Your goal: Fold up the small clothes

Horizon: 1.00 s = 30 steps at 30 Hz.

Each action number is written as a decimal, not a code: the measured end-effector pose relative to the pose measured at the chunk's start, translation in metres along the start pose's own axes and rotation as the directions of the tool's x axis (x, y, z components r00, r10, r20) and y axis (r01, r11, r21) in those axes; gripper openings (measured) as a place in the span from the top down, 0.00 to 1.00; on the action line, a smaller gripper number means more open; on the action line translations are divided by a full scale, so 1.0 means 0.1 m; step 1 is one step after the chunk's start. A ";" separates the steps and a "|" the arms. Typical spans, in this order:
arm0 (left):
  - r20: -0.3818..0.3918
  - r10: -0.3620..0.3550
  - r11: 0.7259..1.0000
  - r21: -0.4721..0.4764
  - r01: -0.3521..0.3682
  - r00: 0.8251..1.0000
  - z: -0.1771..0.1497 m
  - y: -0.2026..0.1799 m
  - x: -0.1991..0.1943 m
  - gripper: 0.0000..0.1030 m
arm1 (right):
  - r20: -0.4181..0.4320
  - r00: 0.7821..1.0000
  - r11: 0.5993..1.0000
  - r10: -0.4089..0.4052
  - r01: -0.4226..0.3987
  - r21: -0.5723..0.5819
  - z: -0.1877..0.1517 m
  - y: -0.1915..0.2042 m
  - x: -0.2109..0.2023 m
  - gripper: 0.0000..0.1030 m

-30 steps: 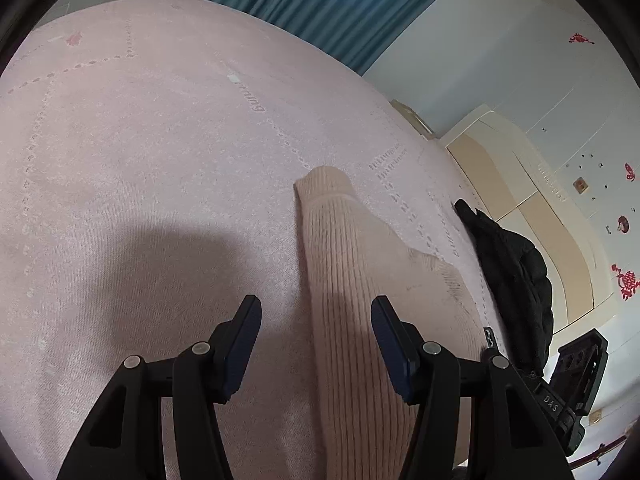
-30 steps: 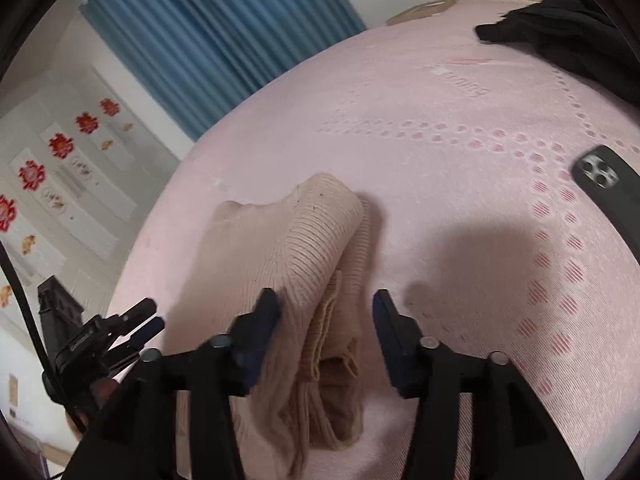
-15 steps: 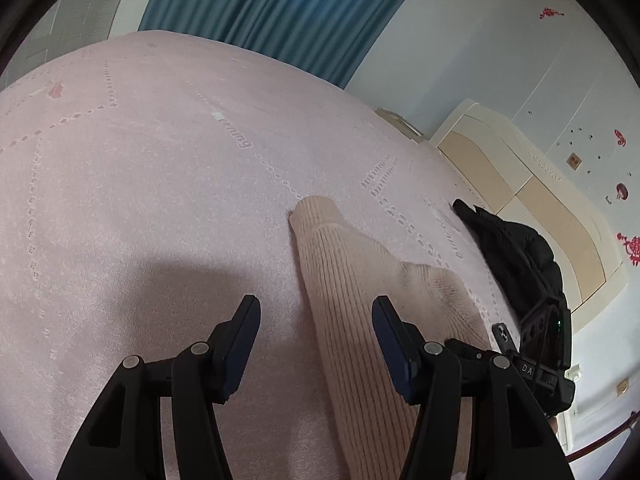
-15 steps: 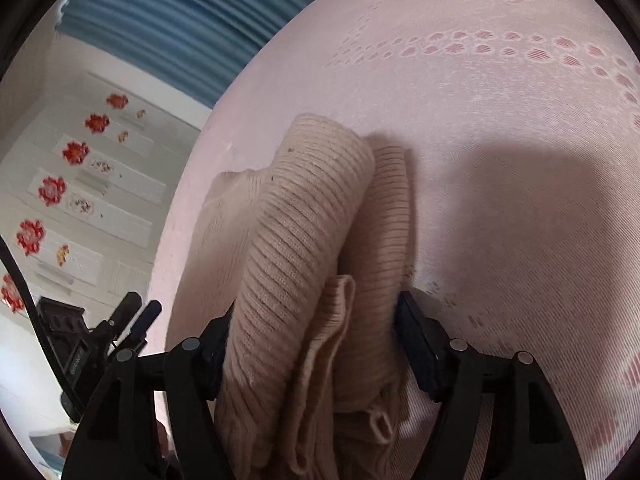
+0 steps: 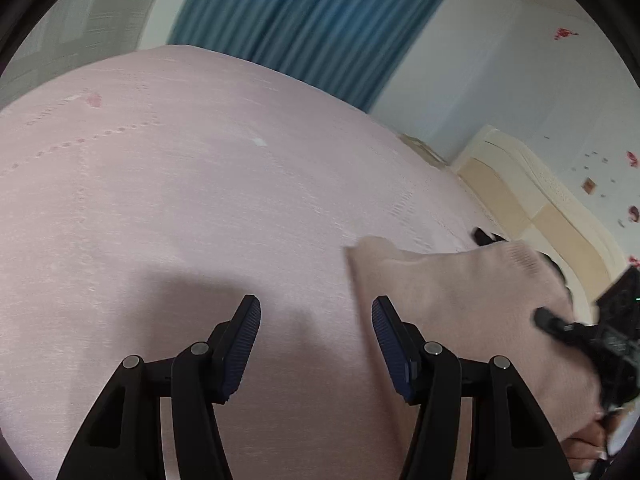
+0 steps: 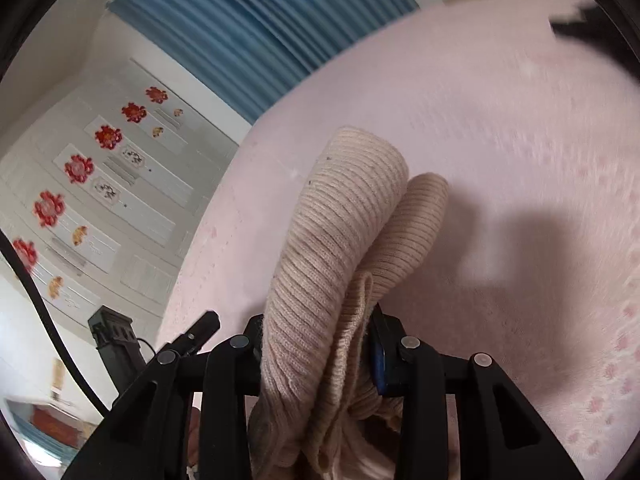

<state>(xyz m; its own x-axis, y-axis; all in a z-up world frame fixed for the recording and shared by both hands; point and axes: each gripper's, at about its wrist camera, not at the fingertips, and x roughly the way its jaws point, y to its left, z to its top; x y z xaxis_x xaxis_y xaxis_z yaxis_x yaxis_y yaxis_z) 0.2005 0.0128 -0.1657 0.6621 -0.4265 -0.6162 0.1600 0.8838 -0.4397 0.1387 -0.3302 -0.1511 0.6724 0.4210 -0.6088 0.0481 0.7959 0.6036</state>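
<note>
A beige ribbed knit garment (image 6: 352,208) is folded into a thick bundle and hangs lifted off the pink bed (image 6: 520,140). My right gripper (image 6: 316,344) has this bundle between its fingers. Its jaws are closing and the pads press into the knit. In the left wrist view the same garment (image 5: 460,300) rises to the right, with the right gripper's black frame on its far side. My left gripper (image 5: 316,340) stands open above bare bedspread (image 5: 200,200), just left of the garment's edge. Nothing is between its fingers.
A black jacket (image 5: 484,236) lies on the far right of the bed, also seen as a black jacket (image 6: 592,28) at the top right. A cream headboard (image 5: 540,208) and a blue curtain (image 5: 312,20) stand beyond the bed. A person's hand (image 5: 584,444) shows at the lower right.
The right gripper pushed onto the folded garment, closed on it and raised it off the bed. The left gripper rose and shifted left, so the garment no longer lies between its fingers.
</note>
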 end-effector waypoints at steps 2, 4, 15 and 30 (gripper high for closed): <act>0.023 0.097 0.995 0.012 -0.097 0.995 0.02 0.06 -0.05 0.46 | 0.031 0.997 0.996 -0.066 0.068 -0.055 0.06 0.22 -0.08 0.66; 0.028 0.157 0.987 0.017 -0.158 0.987 0.04 0.13 -0.08 0.46 | 0.053 0.990 0.985 -0.132 0.136 -0.102 0.11 0.42 -0.12 0.66; 0.020 0.193 0.976 -0.106 -0.190 0.981 0.19 0.62 -0.15 0.46 | 0.050 0.994 0.995 0.095 -0.093 -0.039 0.55 1.03 0.49 0.66; -0.127 0.135 0.990 0.059 -0.129 0.983 0.02 0.29 0.23 0.46 | 0.036 0.995 0.995 -0.094 0.095 -0.030 0.42 -0.16 1.01 0.63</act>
<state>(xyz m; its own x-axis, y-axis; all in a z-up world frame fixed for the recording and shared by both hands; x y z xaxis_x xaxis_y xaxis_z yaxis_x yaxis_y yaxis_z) 0.2217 0.0291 -0.1917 0.5794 -0.3237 -0.7480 0.1159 0.9411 -0.3175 0.2367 -0.3192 -0.2003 0.6908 0.3288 -0.6439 0.0891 0.8451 0.5272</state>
